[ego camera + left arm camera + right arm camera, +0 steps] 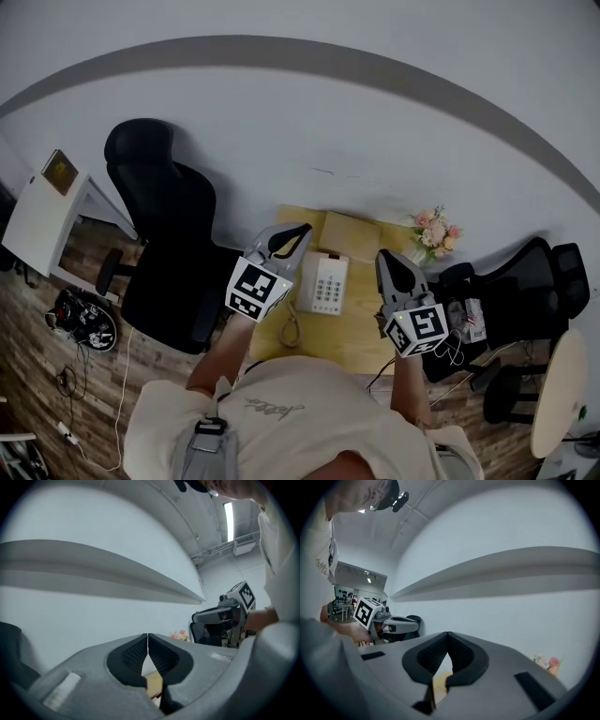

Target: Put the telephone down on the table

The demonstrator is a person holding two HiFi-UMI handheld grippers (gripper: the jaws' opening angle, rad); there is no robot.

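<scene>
Left gripper [300, 230] and right gripper [387, 257] are held level over the table [361, 342], both clenched on nothing (tips pressed together). The telephone [323, 283] is seen lying flat on the table between them, untouched.

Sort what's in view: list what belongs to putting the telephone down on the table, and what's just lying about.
Belongs to the job:
- telephone, lying on the table
- left gripper, shut, empty
- right gripper, shut, empty

Just lying about:
- cardboard box
- flowers
- black office chair
- white side table
</scene>
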